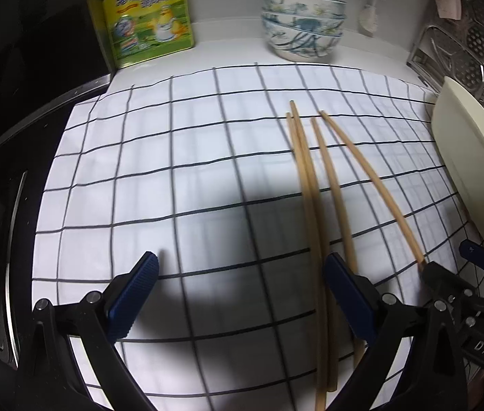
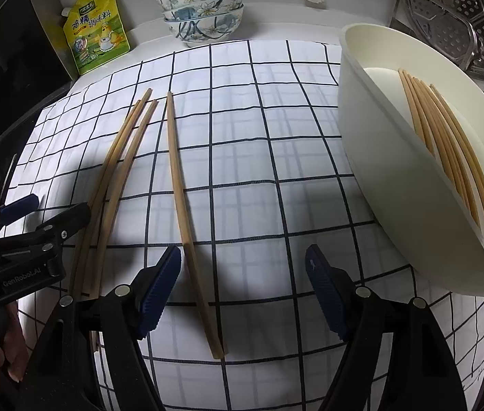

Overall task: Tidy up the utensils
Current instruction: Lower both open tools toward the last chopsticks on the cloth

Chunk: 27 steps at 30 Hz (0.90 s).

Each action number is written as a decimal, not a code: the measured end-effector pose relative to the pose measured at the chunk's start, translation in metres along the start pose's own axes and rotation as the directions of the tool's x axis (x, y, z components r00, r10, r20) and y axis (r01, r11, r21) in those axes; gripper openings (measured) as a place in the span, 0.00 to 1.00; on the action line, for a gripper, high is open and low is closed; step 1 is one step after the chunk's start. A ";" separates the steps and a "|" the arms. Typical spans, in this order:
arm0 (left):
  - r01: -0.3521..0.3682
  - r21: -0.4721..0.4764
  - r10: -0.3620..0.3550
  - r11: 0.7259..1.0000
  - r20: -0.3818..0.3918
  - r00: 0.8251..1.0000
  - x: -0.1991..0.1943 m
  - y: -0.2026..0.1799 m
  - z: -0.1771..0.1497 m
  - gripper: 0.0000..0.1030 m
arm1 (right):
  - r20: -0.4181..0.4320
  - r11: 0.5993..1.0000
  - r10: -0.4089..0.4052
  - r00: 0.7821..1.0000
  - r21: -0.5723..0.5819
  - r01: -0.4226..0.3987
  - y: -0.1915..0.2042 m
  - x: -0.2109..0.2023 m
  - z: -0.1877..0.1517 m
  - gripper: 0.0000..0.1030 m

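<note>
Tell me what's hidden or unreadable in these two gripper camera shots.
- Left wrist view: near ends of the loose chopsticks are hidden behind the left gripper.
- Left wrist view: the cream holder is cut off at the right edge, contents unseen.
- Right wrist view: chopsticks in the holder, exact count unclear; they overlap.

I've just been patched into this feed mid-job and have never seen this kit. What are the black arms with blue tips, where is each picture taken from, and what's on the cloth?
No robot here: a person holds a hand tool in each hand, each with a fisheye camera looking along its two blue-padded fingers. One picture is from the left tool, the other from the right tool; each also glimpses the other at its edge. Both tools are open and hold nothing. On the checked cloth lie four loose wooden chopsticks: three close together, one apart. More chopsticks already sit in the cream tray on the right. At the back stand stacked floral bowls and a yellow seasoning pouch.
</note>
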<state>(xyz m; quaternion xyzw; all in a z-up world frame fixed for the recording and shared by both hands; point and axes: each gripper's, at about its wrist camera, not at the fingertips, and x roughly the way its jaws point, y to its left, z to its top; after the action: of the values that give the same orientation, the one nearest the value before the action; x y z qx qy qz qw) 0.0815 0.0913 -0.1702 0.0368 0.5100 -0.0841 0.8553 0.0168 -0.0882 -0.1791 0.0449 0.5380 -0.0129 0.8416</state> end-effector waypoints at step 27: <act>-0.009 0.040 0.009 0.999 0.007 1.000 0.002 -0.013 0.008 0.57 | 0.063 0.985 -0.016 0.998 -0.171 0.027 0.027 0.014 0.016 0.49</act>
<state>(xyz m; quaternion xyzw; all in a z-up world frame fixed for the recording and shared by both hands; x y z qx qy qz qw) 0.0868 0.0773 -0.1681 0.0560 0.5050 -0.0907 0.8565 0.0394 -0.0628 -0.1838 -0.0340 0.5116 0.0230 0.8582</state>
